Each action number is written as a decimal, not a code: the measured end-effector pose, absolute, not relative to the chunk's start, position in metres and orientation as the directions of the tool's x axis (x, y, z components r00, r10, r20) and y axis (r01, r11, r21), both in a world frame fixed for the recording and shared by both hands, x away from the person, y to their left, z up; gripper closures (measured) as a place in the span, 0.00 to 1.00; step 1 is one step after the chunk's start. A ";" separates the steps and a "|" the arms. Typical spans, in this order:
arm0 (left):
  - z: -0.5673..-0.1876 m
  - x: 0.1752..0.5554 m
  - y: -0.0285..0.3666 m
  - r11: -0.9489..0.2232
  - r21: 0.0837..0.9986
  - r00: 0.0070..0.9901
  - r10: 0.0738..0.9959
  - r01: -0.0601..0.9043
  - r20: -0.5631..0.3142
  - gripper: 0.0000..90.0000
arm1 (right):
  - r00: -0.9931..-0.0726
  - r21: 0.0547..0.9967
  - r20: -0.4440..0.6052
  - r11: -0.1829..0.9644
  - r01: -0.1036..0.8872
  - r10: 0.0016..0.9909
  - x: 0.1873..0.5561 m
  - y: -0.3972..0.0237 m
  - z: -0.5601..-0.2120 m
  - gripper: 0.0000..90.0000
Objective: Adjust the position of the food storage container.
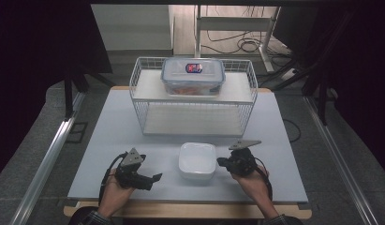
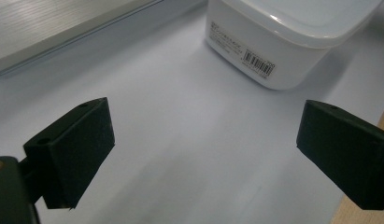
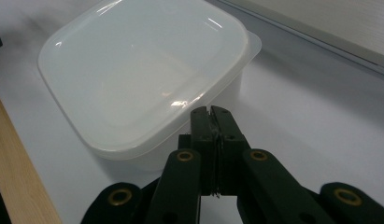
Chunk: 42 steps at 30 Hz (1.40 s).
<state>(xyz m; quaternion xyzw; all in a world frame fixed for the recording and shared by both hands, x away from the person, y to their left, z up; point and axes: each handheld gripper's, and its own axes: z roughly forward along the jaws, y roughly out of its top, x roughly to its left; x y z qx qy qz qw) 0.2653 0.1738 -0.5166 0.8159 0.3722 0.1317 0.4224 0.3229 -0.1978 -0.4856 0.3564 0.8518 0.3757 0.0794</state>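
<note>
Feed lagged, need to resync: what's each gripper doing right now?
Left gripper: open, fingers wide apart, holding nothing.
Right gripper: shut, fingers pressed together, nothing between them.

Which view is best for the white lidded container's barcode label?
Left gripper view: the barcode label faces the camera on the side wall of the white lidded container. The right gripper view shows its lid from above. The high view shows the whole container, too small for the label.
</note>
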 end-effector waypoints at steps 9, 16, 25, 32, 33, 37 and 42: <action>-0.516 0.264 0.175 -0.386 0.780 0.686 0.724 0.493 -0.075 0.06 | -0.732 0.708 0.094 0.471 0.526 0.675 0.322 -0.198 -0.484 0.92; -0.516 0.263 0.178 -0.380 0.781 0.681 0.728 0.497 -0.079 0.07 | -0.736 0.747 0.063 0.457 0.482 0.674 0.314 -0.205 -0.479 0.69; -0.517 0.262 0.180 -0.368 0.777 0.685 0.720 0.511 -0.109 0.06 | -0.719 0.774 0.080 0.412 0.481 0.690 0.311 -0.217 -0.478 0.37; -0.519 0.261 0.181 -0.367 0.784 0.690 0.716 0.500 -0.105 0.05 | -0.730 0.783 0.118 0.389 0.486 0.673 0.307 -0.221 -0.482 0.17; -0.520 0.260 0.181 -0.371 0.783 0.690 0.717 0.499 -0.101 0.05 | -0.735 0.784 0.118 0.392 0.481 0.667 0.307 -0.221 -0.483 0.15; -0.520 0.260 0.181 -0.377 0.782 0.690 0.718 0.497 -0.092 0.04 | -0.741 0.775 0.121 0.404 0.486 0.660 0.308 -0.221 -0.489 0.10; -0.520 0.260 0.181 -0.377 0.783 0.688 0.720 0.495 -0.088 0.04 | -0.742 0.781 0.136 0.390 0.488 0.656 0.309 -0.223 -0.489 0.07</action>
